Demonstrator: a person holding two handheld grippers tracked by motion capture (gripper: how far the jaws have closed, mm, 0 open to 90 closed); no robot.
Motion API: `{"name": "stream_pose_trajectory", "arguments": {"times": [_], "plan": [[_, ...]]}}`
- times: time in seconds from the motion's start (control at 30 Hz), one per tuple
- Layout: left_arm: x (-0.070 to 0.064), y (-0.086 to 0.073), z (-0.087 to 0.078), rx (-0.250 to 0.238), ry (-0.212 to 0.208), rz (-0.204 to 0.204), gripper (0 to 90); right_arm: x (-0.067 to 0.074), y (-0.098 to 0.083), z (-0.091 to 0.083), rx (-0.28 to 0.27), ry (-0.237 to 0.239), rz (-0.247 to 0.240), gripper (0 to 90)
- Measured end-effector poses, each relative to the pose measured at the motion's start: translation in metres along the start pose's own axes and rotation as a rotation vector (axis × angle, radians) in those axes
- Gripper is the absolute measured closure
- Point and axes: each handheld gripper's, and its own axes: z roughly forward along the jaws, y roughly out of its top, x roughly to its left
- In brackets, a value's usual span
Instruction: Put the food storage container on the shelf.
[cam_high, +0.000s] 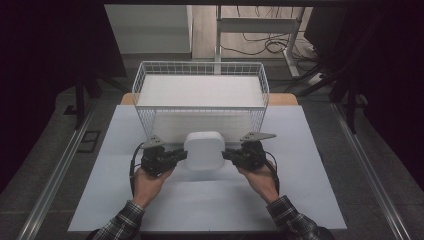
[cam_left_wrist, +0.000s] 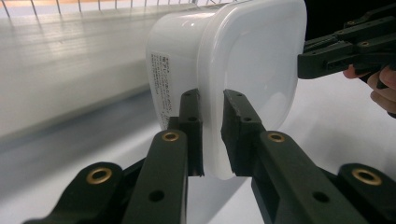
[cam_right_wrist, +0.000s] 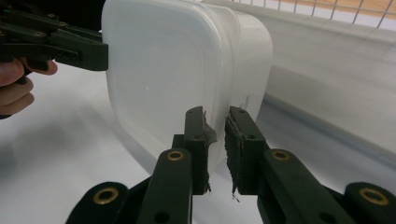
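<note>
A white plastic container (cam_high: 204, 150) with a fitted lid is held between my two grippers, just in front of the wire basket (cam_high: 141, 80). It is turned on its side, its lid facing the person. My left gripper (cam_high: 181, 155) is shut on the lid's rim at the left edge; in the left gripper view its jaws (cam_left_wrist: 211, 99) pinch the rim of the container (cam_left_wrist: 247, 65). My right gripper (cam_high: 228, 154) is shut on the rim at the opposite edge, and its own view shows the jaws (cam_right_wrist: 215, 114) clamped on the container (cam_right_wrist: 159, 74). A printed label (cam_left_wrist: 164, 84) runs along the container's side.
The white wire basket, lined with a white block, stands at the back of the pale mat (cam_high: 300, 190); its wall (cam_left_wrist: 70, 70) is close behind the container. Bare mat lies in front of the hands. Dark floor and metal rails (cam_high: 55, 175) flank the table.
</note>
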Motion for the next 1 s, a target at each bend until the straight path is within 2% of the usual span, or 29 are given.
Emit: {"name": "stream_pose_trajectory", "arguments": {"times": [0.4,0.47,0.77,1.0], "plan": [[0.022,0.017,0.018,0.002,-0.003,-0.009,79.0,-0.02,0.015,0.017,-0.005,-0.018,0.014,78.1],[0.027,0.02,0.022,0.001,0.001,-0.021,79.0,-0.023,0.018,0.02,-0.005,-0.021,0.019,78.1],[0.038,0.024,0.031,0.004,0.001,-0.055,78.9,-0.032,0.025,0.031,0.007,-0.026,0.031,78.0],[0.043,0.026,0.04,0.02,0.013,-0.055,78.6,-0.039,0.023,0.039,0.032,-0.034,0.046,77.4]]}}
